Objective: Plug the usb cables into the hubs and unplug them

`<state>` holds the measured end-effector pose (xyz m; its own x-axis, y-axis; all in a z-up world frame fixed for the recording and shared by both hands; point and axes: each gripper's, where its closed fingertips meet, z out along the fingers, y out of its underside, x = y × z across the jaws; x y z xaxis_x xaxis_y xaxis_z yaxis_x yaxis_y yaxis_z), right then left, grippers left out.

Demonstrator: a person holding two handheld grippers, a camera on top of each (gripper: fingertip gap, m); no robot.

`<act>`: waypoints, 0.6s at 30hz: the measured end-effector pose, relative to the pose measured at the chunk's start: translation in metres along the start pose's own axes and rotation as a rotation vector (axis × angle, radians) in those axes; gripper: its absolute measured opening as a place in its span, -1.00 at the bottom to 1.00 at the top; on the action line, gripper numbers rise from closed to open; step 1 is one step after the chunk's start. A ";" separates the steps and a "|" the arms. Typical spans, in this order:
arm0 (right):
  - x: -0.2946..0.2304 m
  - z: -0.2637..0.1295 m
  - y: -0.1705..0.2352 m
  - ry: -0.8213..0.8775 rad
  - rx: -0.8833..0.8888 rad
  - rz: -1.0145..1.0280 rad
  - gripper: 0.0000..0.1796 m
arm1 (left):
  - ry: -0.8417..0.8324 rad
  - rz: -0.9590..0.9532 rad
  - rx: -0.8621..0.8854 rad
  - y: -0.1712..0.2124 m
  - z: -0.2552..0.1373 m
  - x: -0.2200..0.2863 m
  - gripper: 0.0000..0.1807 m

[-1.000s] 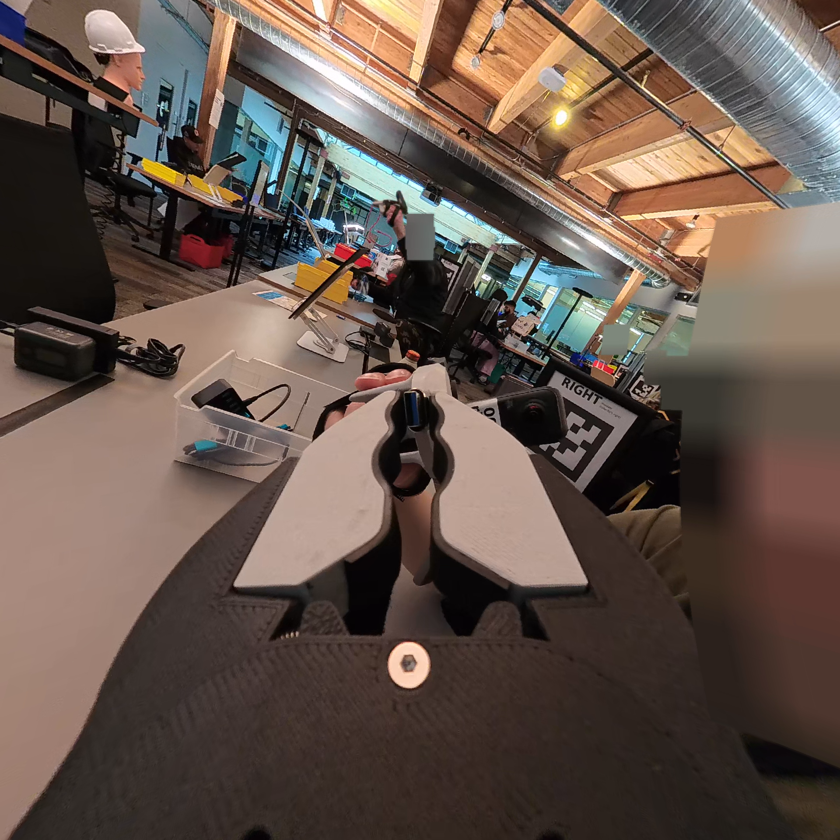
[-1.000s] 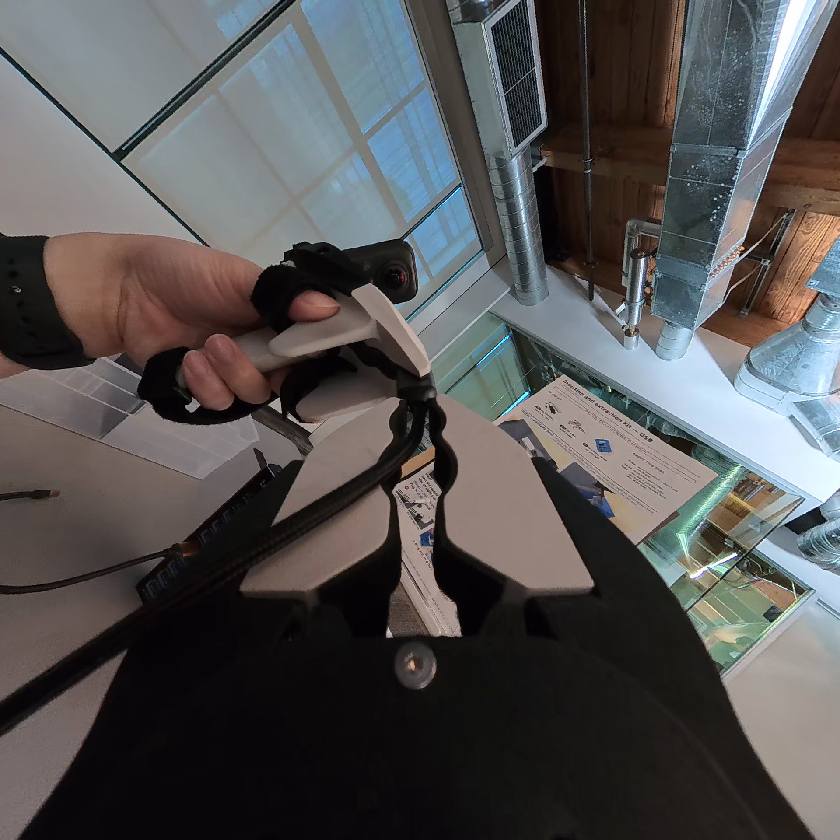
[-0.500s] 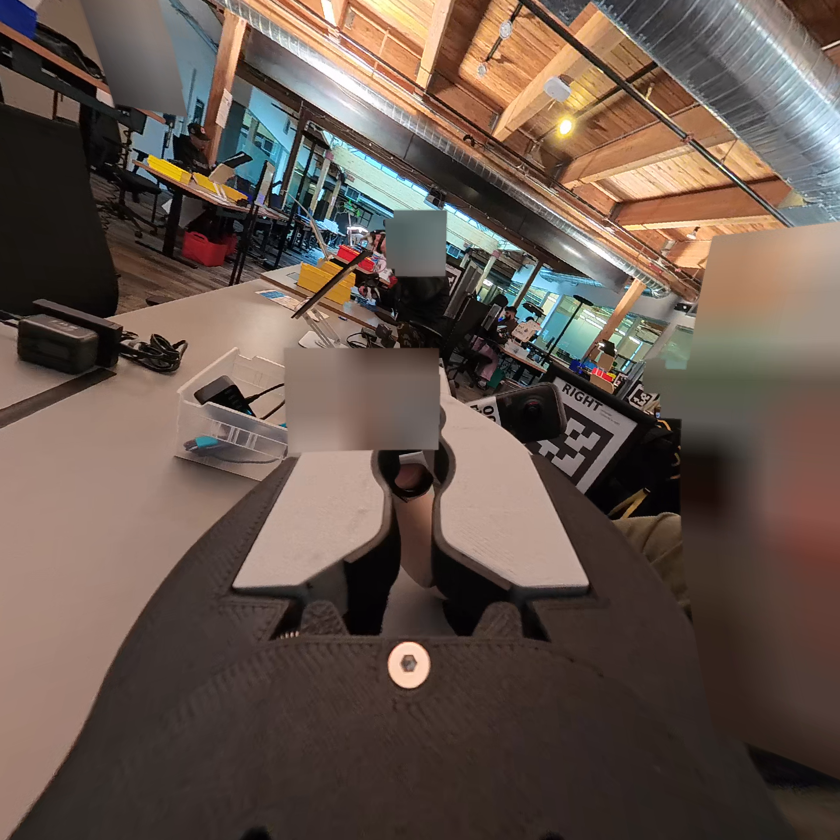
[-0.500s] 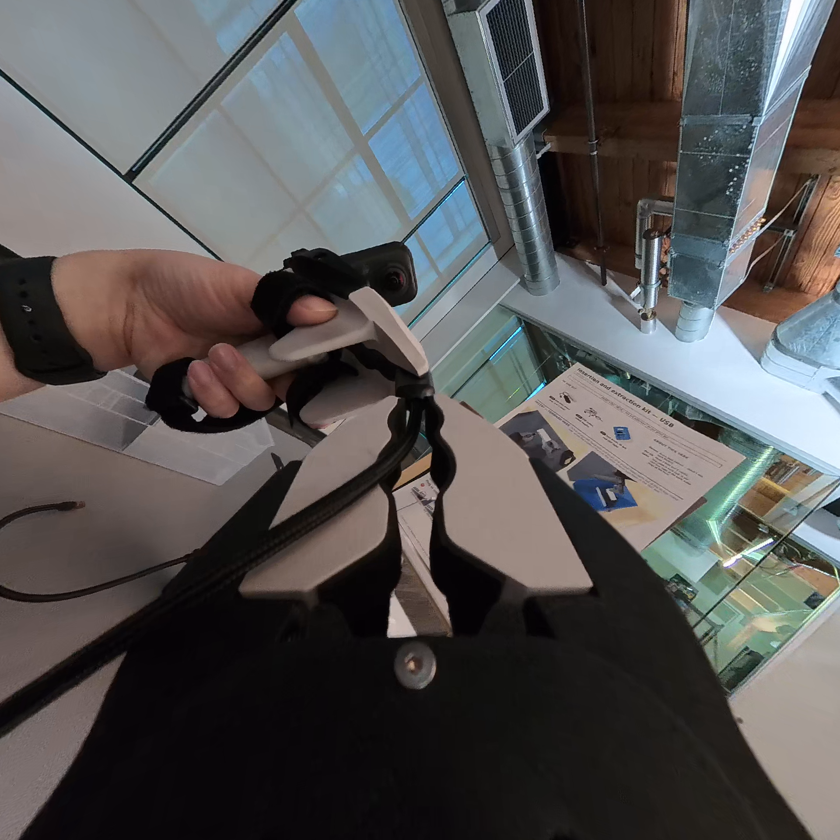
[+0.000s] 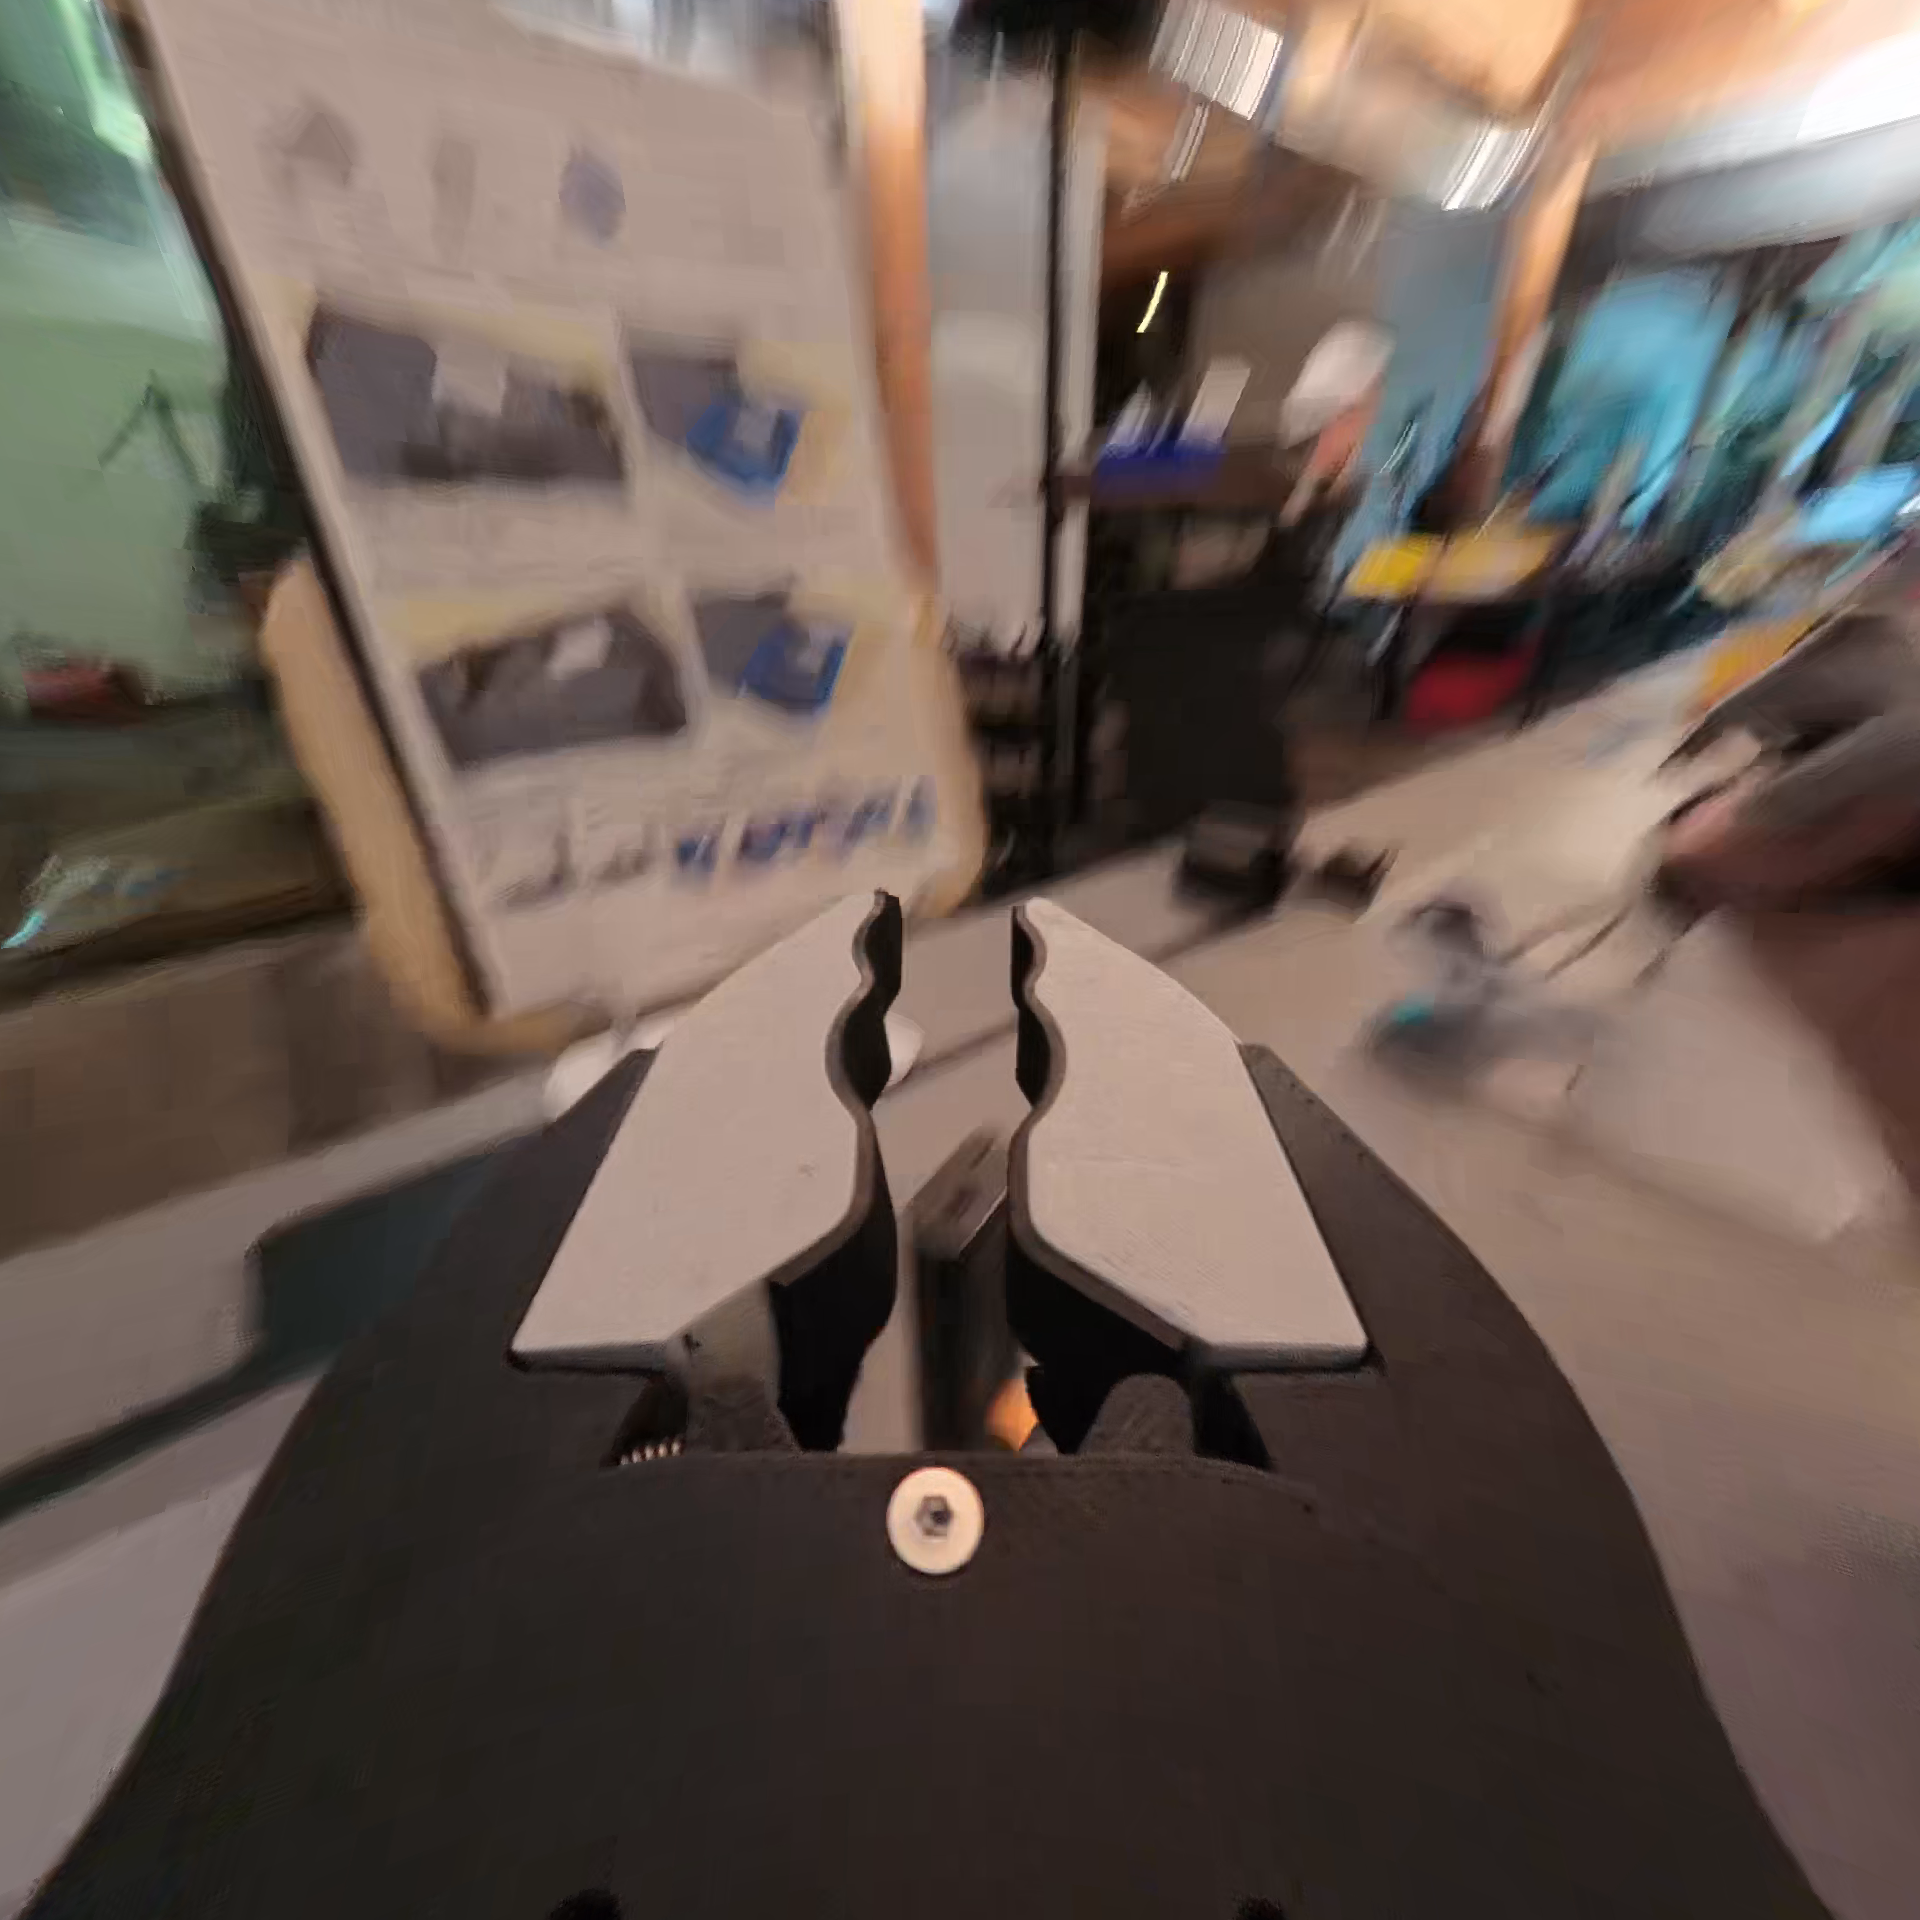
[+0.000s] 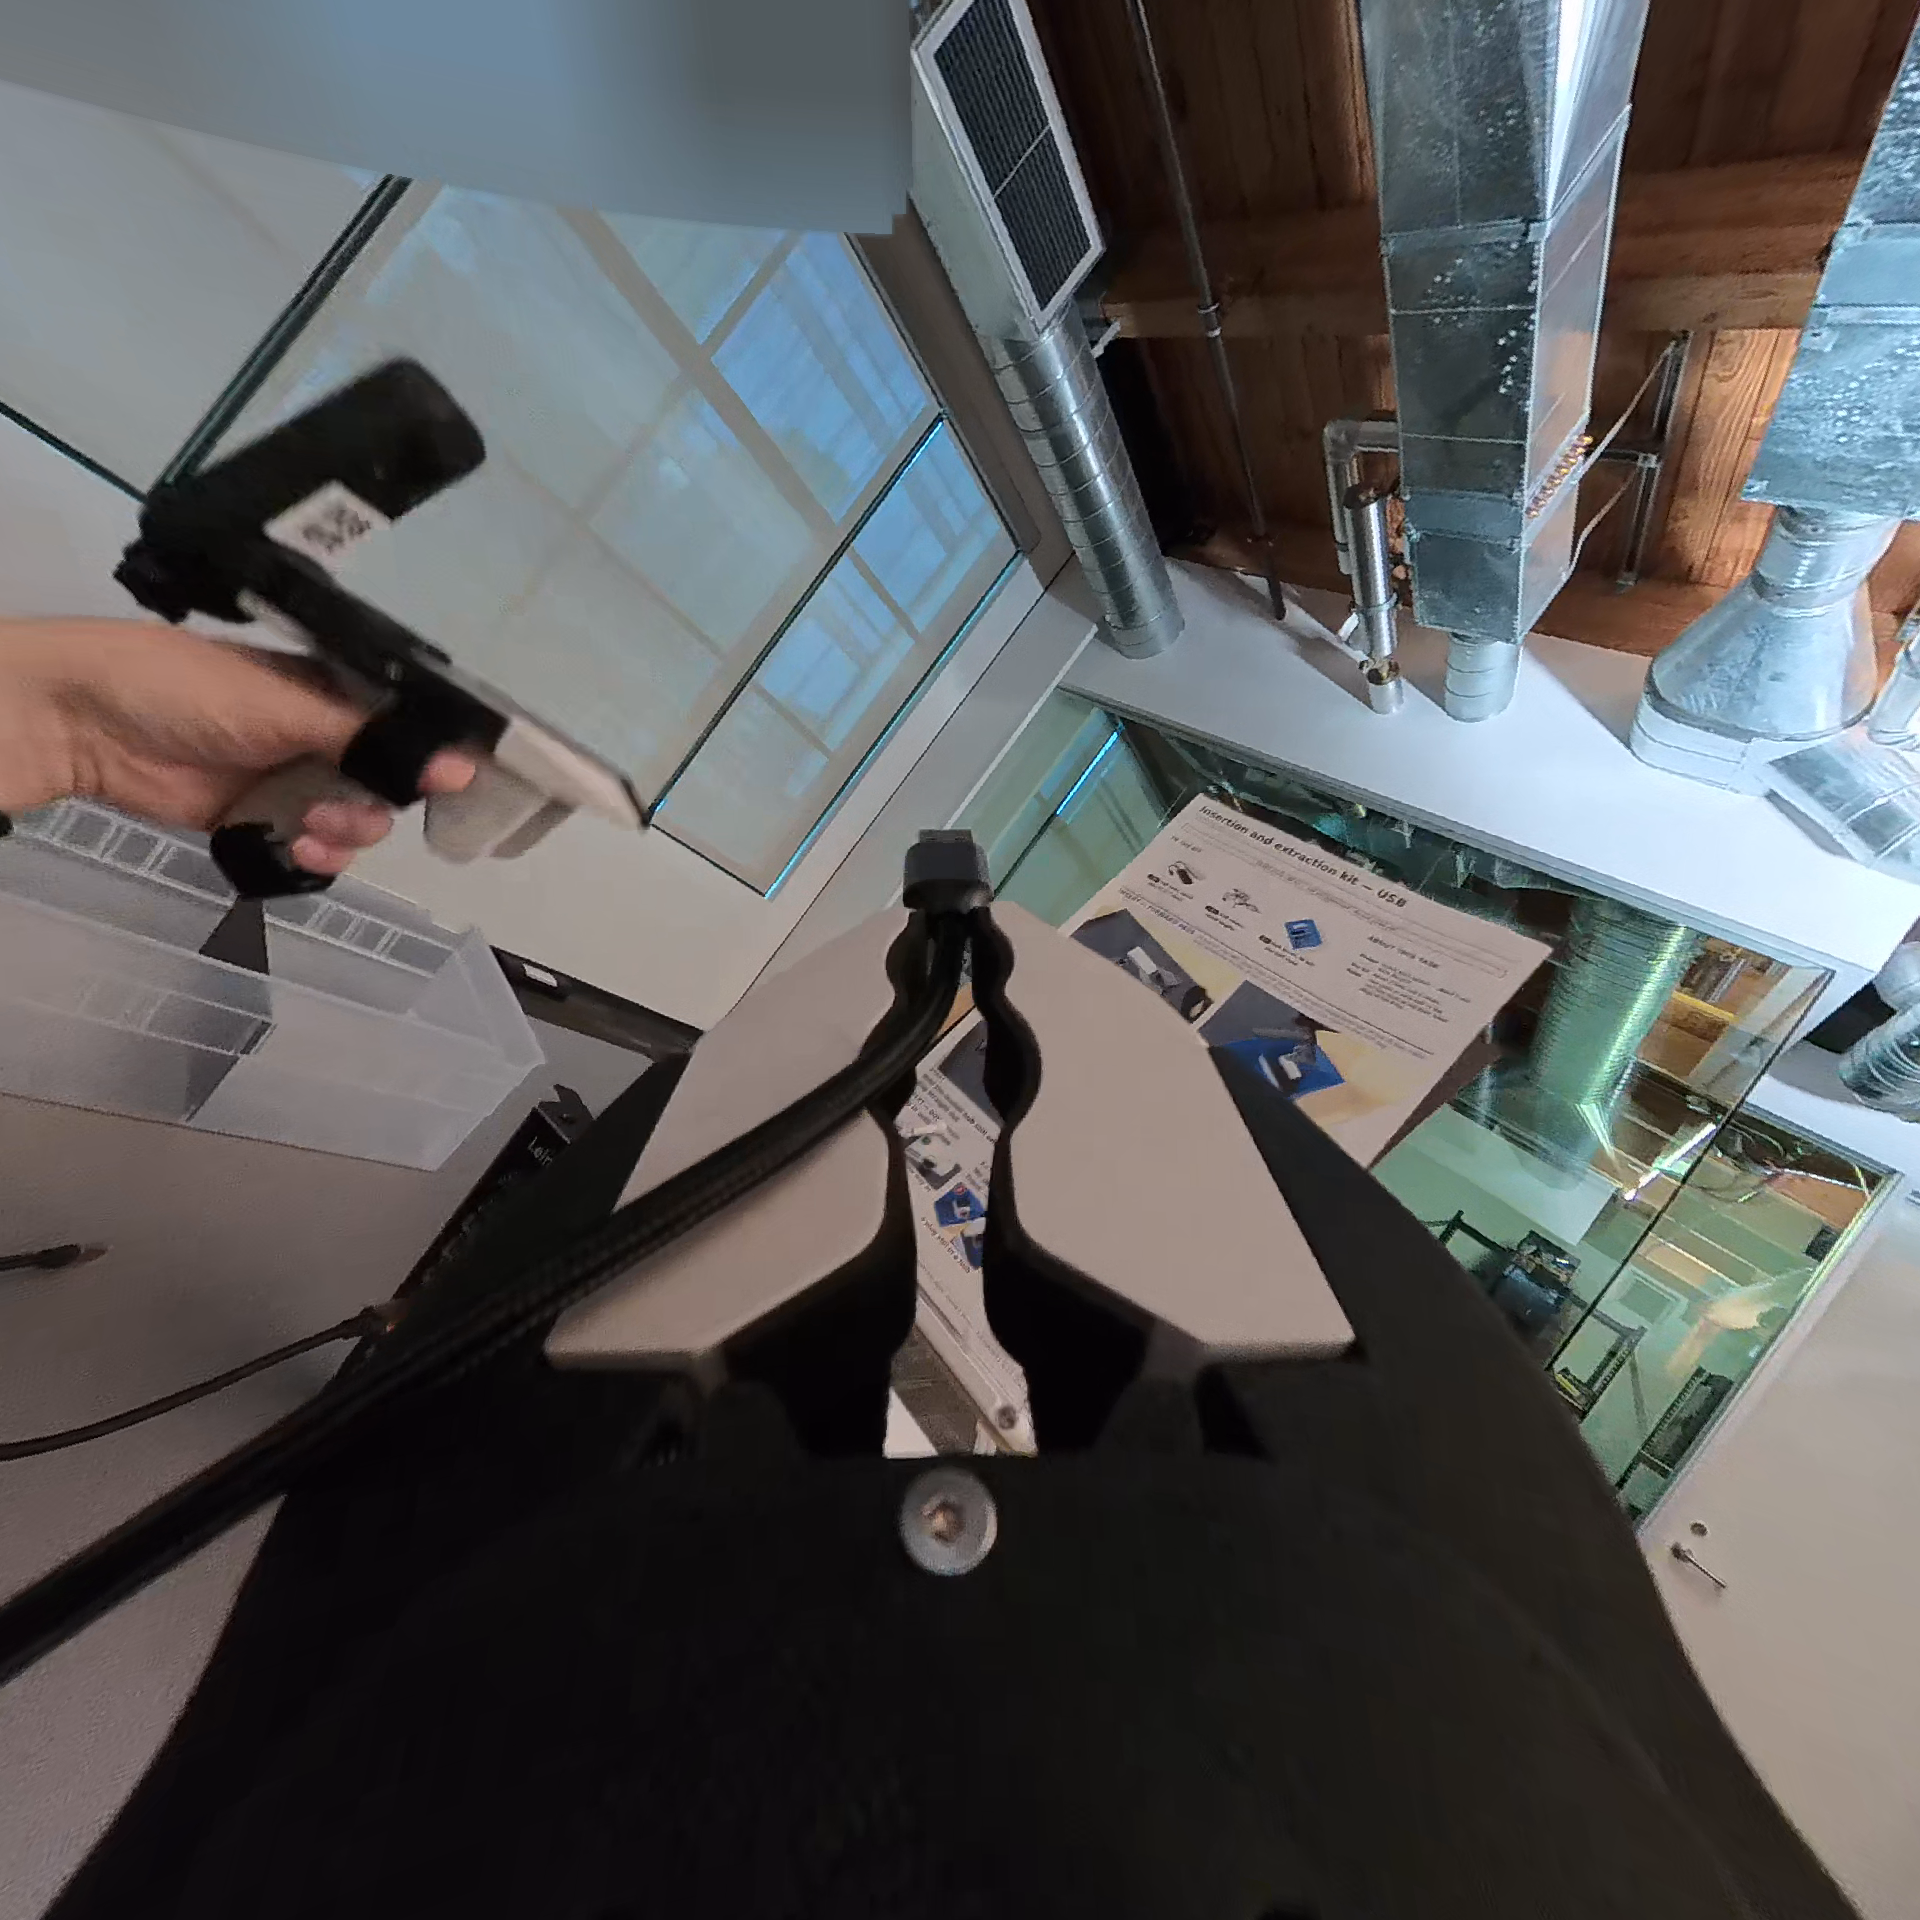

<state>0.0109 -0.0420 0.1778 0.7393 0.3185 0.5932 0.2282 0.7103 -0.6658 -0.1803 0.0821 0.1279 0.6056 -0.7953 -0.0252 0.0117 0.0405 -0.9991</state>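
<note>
Right gripper (image 6: 948, 940): pressed together on a black braided USB cable (image 6: 727, 1174), pinching it just behind the plug. The plug (image 6: 943, 871) stands clear above the fingertips at frame centre, metal end pointing away from the camera along the fingers. The cable's slack trails off to the lower left of the frame.

Hub (image 6: 488, 1216): a dark bar, mostly hidden behind the right gripper's left finger, lying on the white counter (image 6: 156, 1299) at centre left. It sits below and left of the raised plug, its long axis running diagonally from lower left to upper right. Its ports cannot be made out.

Judgement: the right gripper, holding the plug, is the one to close on the hub; the plug needs tipping down and turning towards the port row.

Left gripper (image 5: 954, 925): spread, nothing between the fingers; its view is badly motion-blurred. In the right wrist view it appears at upper left, held in a hand (image 6: 156, 748), well apart from the plug.

Also present: a clear plastic bin (image 6: 260, 1029) at left; a printed instruction sheet (image 6: 1382, 997) propped at centre right.
</note>
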 end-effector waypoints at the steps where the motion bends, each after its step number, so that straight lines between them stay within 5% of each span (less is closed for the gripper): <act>1: 0.003 -0.001 -0.002 0.006 0.005 0.004 -0.91 | 0.012 0.001 -0.062 0.017 0.004 -0.005 -0.78; 5: 0.006 -0.003 -0.007 0.012 0.015 0.004 -0.91 | 0.157 -0.019 -0.178 0.073 0.019 -0.004 -0.71; 9: 0.008 -0.006 -0.014 0.011 0.030 -0.005 -0.91 | 0.089 0.032 -0.340 0.133 0.016 -0.025 -0.80; 18: 0.015 -0.012 -0.016 0.009 0.049 0.021 -0.91 | 0.250 0.034 -0.587 0.226 0.020 -0.003 -0.44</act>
<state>0.0258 -0.0561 0.1924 0.7495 0.3281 0.5750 0.1815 0.7335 -0.6550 -0.1633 0.1054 -0.0970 0.3928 -0.9196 0.0064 -0.4852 -0.2131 -0.8481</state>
